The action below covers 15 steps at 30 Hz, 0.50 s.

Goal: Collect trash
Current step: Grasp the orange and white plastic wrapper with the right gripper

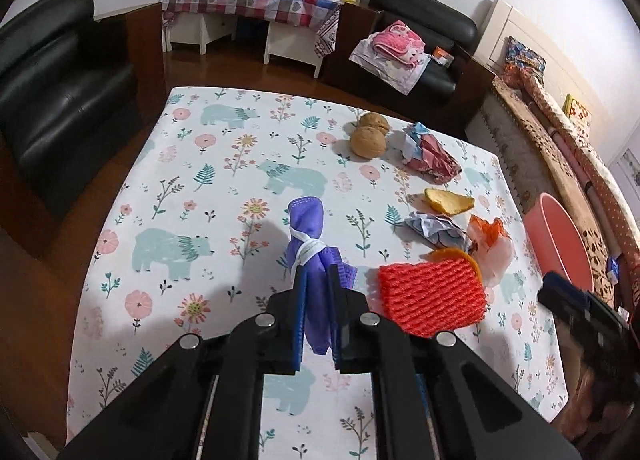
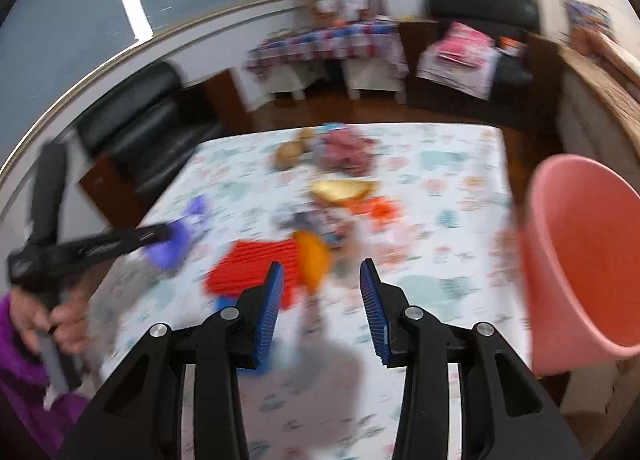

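Pinching a purple face mask (image 1: 306,244) between its blue pads, the left gripper (image 1: 316,292) has its jaws drawn narrow on the folded cloth, whose white ear loop is wrapped around the middle. The mask's far end sticks up past the fingertips, above the table (image 1: 208,180) with its bear-and-flower cloth.

Just right of the mask lies a red foam net (image 1: 430,300), with an orange peel (image 1: 460,256) touching its far edge. Farther along the right side are a crumpled paper (image 1: 434,230), a piece of orange plastic (image 1: 490,236), another yellow peel (image 1: 448,202), a crumpled red-and-blue wrapper (image 1: 430,154) and 2 walnuts (image 1: 370,136) touching each other near the far edge.

The right gripper (image 2: 322,296) hangs over the near part of the table with its jaws about half apart and nothing between the pads; the red net and orange peel lie just beyond its left finger. That view is blurred. A pink bin (image 2: 584,256) stands off the table's right edge, close to the right gripper. At the far left of that view a hand (image 2: 60,324) in a purple sleeve grips the left tool's handle.
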{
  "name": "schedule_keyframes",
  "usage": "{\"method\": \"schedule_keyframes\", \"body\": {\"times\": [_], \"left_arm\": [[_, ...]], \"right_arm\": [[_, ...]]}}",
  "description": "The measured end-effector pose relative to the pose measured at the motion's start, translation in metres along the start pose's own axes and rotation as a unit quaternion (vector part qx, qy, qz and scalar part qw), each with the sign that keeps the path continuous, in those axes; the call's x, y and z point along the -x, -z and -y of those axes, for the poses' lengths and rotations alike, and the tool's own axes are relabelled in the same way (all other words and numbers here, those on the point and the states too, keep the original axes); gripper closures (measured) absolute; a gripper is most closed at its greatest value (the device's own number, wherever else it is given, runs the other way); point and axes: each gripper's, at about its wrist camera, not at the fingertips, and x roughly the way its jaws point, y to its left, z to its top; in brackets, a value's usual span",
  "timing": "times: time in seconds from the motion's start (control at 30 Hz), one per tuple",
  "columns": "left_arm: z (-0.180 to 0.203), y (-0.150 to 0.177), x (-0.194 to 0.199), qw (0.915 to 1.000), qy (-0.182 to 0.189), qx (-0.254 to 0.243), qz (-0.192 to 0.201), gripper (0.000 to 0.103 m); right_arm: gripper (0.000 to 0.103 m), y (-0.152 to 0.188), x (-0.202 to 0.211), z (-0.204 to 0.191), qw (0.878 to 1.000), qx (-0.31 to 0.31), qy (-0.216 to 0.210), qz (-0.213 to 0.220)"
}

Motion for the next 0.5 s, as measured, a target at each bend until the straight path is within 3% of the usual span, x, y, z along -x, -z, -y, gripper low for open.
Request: {"method": "schedule_keyframes", "body": {"times": [0.17,0.5], "left_arm": [[-0.007,-0.001,-0.006,0.9999,0.008,0.01,-0.001,0.094],[-0.012,-0.004,-0.009,0.9999,0.012,0.009,-0.002,0.094]], "right_arm": [[0.063,-0.017,-0.012,0.021,0.999,-0.044,0.018,0.004],[0.062,-0.024,-0.051,0.027,0.997,-0.051,0.045,-0.025]]}}
